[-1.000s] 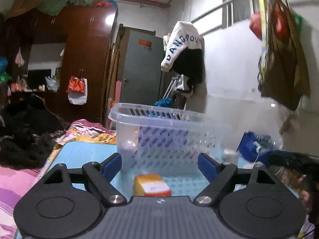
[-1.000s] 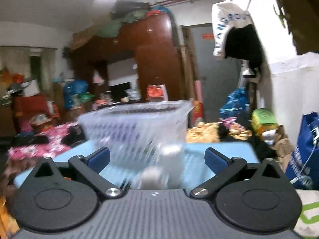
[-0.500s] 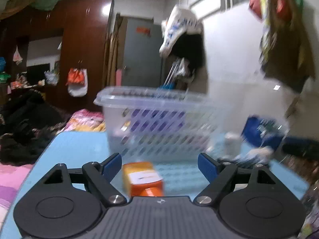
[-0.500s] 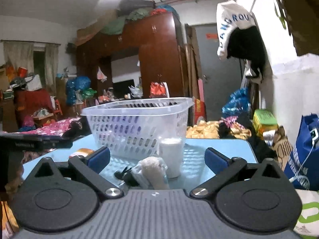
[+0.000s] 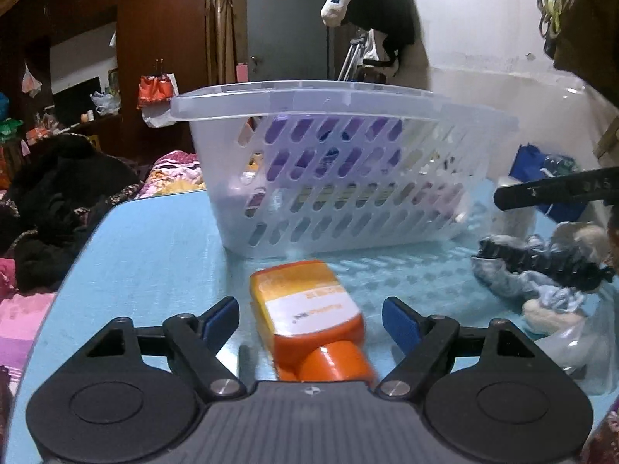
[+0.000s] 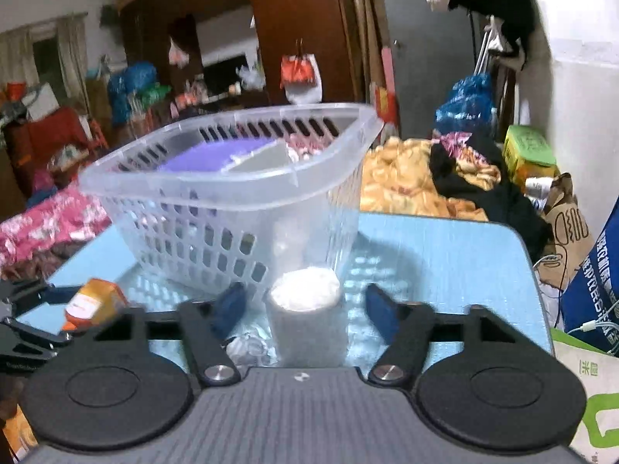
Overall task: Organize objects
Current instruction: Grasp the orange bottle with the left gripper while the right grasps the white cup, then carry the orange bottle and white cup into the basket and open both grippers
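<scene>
An orange bottle [image 5: 309,313] with a white label lies on the blue table [image 5: 154,255], cap toward me. My left gripper [image 5: 310,319] is open with the bottle between its fingers, not clamped. A clear plastic basket [image 5: 329,162] stands behind it, holding a purple item. In the right wrist view, my right gripper [image 6: 305,309] is open around a white cylindrical jar [image 6: 307,321] that stands in front of the basket [image 6: 232,208]. The orange bottle [image 6: 93,303] and the left gripper show at the left edge.
A bundle of cloth and a black hair clip [image 5: 541,270] lie on the table right of the bottle. A clear plastic bag [image 5: 580,352] lies nearer. Bedding and clothes [image 6: 425,181] lie beyond the table. Bags [image 6: 592,290] stand at the right.
Both grippers have moved forward and tilted down toward the table. The bottle now lies between the left fingers and the white jar between the right fingers.
</scene>
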Motion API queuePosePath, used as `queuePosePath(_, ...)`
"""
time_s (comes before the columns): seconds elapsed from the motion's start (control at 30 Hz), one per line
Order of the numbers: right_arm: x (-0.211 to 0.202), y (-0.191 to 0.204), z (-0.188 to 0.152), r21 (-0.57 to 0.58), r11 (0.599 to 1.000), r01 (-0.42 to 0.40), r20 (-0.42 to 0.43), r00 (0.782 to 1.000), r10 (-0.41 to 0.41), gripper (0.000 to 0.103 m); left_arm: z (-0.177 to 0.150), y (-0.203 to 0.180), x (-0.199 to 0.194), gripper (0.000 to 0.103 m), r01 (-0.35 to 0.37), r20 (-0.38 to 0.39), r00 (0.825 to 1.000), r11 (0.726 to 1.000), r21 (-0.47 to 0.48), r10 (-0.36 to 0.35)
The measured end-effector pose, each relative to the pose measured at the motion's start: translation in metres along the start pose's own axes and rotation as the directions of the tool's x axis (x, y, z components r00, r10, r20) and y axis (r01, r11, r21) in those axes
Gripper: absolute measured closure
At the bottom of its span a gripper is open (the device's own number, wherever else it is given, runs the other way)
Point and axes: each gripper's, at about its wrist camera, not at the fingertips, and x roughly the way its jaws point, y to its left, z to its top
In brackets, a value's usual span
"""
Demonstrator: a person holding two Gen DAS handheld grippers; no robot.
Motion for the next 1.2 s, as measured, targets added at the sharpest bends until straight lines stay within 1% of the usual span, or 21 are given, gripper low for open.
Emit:
queuePosePath(0.03,0.001,0.0,-0.002,-0.004,1.0,-0.001,-0.02,1.0,0.001,0.054,0.0,0.002,0.0,0.023,-0.011,0.0,1.0,1.0,0.001,0.011)
queuePosePath(0.07,0.001,0.001,-0.003,-0.012,1.0,0.004,-0.022,1.0,-0.004,0.054,0.001,0.005,0.001,0.025,-0.017,-0.001,1.0,1.0,-0.003,0.017)
queuePosePath(0.1,-0.001,0.001,-0.005,-0.02,1.0,0.008,-0.021,1.0,-0.009,0.054,0.002,0.006,0.002,0.033,-0.009,-0.002,1.0,1.0,-0.008,0.009)
queuePosePath(0.13,-0.004,0.002,-0.007,-0.025,1.0,0.008,-0.018,1.0,-0.008,0.054,0.002,0.009,0.001,0.037,0.011,-0.004,1.0,1.0,-0.016,-0.011)
queuePosePath(0.2,-0.007,0.002,-0.008,-0.031,0.999,0.009,-0.009,1.0,-0.009,0.054,0.003,0.01,0.0,0.038,0.008,0.0,1.0,1.0,-0.006,-0.008)
queuePosePath(0.27,-0.01,0.001,-0.009,-0.032,0.999,0.019,0.006,1.0,-0.018,0.055,0.003,0.013,-0.004,0.039,0.0,0.031,1.0,1.0,-0.013,0.001)
queuePosePath(0.33,-0.012,-0.002,-0.004,-0.025,0.999,0.024,0.03,0.999,-0.024,0.055,0.004,0.018,-0.009,0.041,0.01,0.06,0.998,0.999,-0.035,-0.008)
queuePosePath(0.43,-0.022,0.0,-0.001,-0.031,0.999,0.041,0.071,0.997,-0.039,0.055,0.007,0.024,-0.017,0.043,0.016,0.093,0.996,0.999,-0.043,-0.012)
queuePosePath(0.57,-0.033,-0.003,0.0,-0.03,0.996,0.088,0.113,0.99,-0.084,0.055,0.01,0.031,-0.026,0.045,0.019,0.145,0.989,0.997,-0.074,-0.009)
queuePosePath(0.73,-0.043,-0.012,0.001,0.01,0.996,0.087,0.15,0.985,-0.088,0.055,0.011,0.045,-0.039,0.045,0.053,0.208,0.978,0.991,-0.12,-0.027)
queuePosePath(0.83,-0.055,-0.012,0.002,0.017,0.996,0.089,0.193,0.977,-0.091,0.055,0.012,0.048,-0.047,0.045,0.062,0.245,0.969,0.99,-0.129,-0.028)
queuePosePath(0.93,-0.068,-0.007,0.005,0.018,0.996,0.085,0.239,0.967,-0.087,0.055,0.016,0.05,-0.051,0.046,0.061,0.257,0.966,0.989,-0.134,-0.025)
queuePosePath(1.07,-0.083,0.0,0.01,0.013,0.997,0.077,0.284,0.956,-0.077,0.055,0.02,0.054,-0.055,0.046,0.105,0.268,0.961,0.984,-0.147,-0.063)
queuePosePath(1.1,-0.087,0.002,0.012,0.015,0.998,0.068,0.299,0.952,-0.069,0.055,0.022,0.054,-0.059,0.046,0.112,0.277,0.958,0.983,-0.147,-0.068)
queuePosePath(1.2,-0.1,0.013,0.021,-0.001,0.999,0.034,0.346,0.938,-0.032,0.055,0.035,0.055,-0.076,0.046,0.128,0.335,0.939,0.981,-0.143,-0.074)
